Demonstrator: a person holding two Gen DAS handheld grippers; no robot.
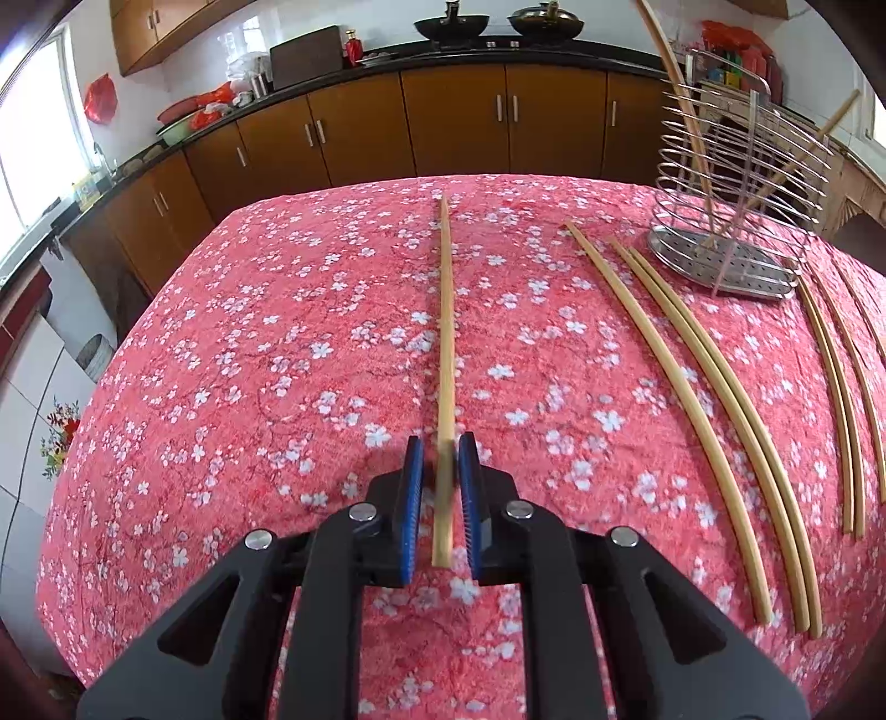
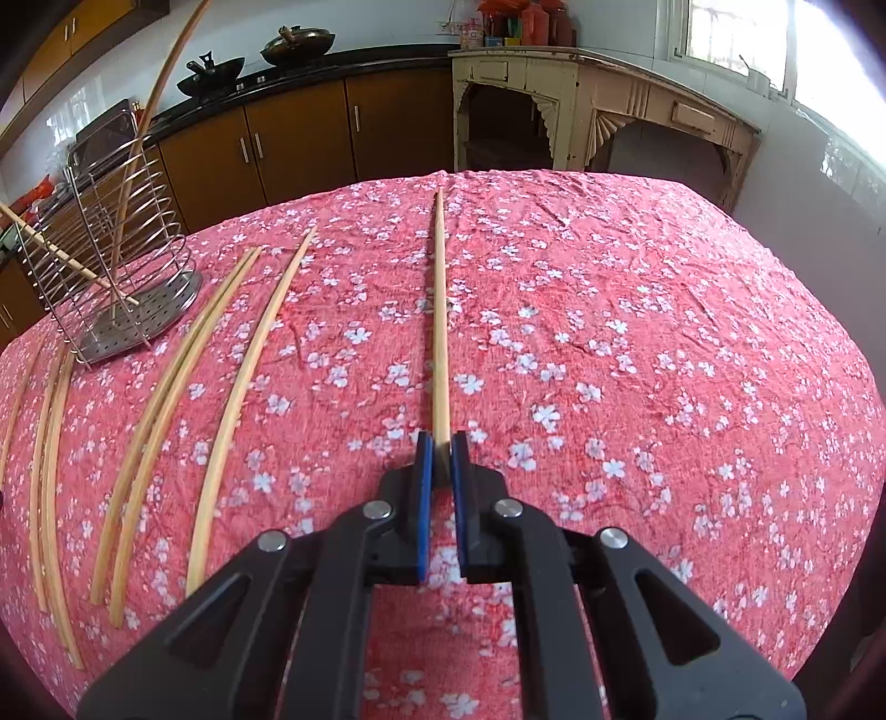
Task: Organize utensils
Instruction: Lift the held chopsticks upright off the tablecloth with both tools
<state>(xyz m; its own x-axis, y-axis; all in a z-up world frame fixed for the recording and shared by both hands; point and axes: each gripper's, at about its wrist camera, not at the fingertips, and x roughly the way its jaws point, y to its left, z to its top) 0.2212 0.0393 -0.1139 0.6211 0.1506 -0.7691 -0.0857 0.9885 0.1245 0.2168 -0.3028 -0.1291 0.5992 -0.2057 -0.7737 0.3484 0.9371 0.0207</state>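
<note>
My left gripper (image 1: 441,446) is shut on a bamboo chopstick (image 1: 446,332) that points straight ahead over the pink floral tablecloth (image 1: 249,360). My right gripper (image 2: 441,443) is shut on another bamboo chopstick (image 2: 440,310), also pointing ahead. A wire utensil holder (image 1: 736,221) stands at the right in the left wrist view and at the far left in the right wrist view (image 2: 111,266); two chopsticks lean inside it. Several loose chopsticks (image 1: 709,399) lie on the cloth beside the holder, seen also in the right wrist view (image 2: 183,387).
Brown kitchen cabinets (image 1: 454,116) with a black counter and two woks (image 1: 451,25) run behind the table. A pale old wooden sideboard (image 2: 581,105) stands behind the table's right side. A window (image 2: 731,33) is at the far right.
</note>
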